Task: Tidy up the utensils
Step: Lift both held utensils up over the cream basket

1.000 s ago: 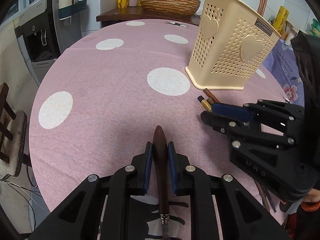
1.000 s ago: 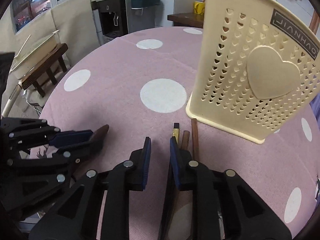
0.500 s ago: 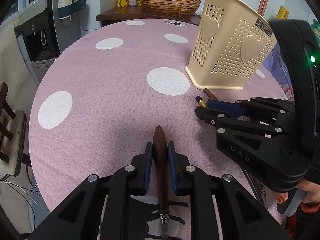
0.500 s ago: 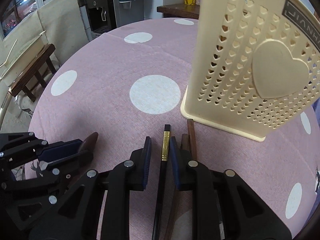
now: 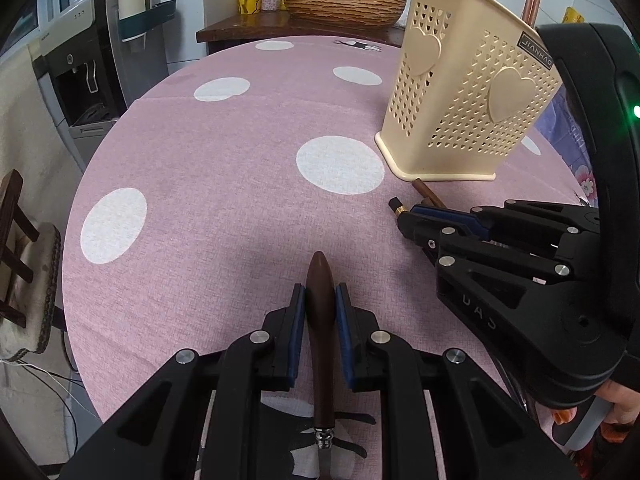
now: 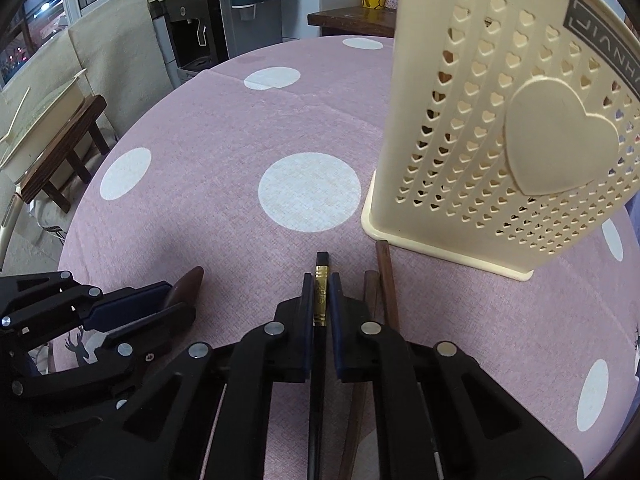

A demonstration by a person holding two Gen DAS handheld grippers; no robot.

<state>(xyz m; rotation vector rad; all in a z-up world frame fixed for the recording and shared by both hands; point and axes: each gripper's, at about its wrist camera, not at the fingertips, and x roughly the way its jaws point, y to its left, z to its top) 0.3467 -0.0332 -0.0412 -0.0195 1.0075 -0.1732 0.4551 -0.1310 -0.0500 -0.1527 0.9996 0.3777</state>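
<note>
My left gripper (image 5: 320,300) is shut on the dark brown wooden handle of a utensil (image 5: 320,320), its metal end pointing back toward the camera. My right gripper (image 6: 321,288) is shut on a black chopstick with a gold band (image 6: 321,280), held just over the cloth. Two brown chopsticks (image 6: 384,280) lie on the cloth right beside it, their tips at the foot of the cream perforated utensil holder (image 6: 500,140). The holder (image 5: 460,100) stands upright at the right in the left wrist view, the right gripper (image 5: 408,220) below it. The left gripper (image 6: 176,300) shows at lower left of the right wrist view.
The round table has a pink cloth with white dots (image 5: 224,168). A wooden stool (image 6: 60,152) and a water dispenser (image 5: 80,72) stand beyond its left edge. A side table with a woven basket (image 5: 340,0) is behind.
My right gripper moved forward over the black chopstick and shut on it; it was open a second ago. My left gripper has kept still, holding the brown handle.
</note>
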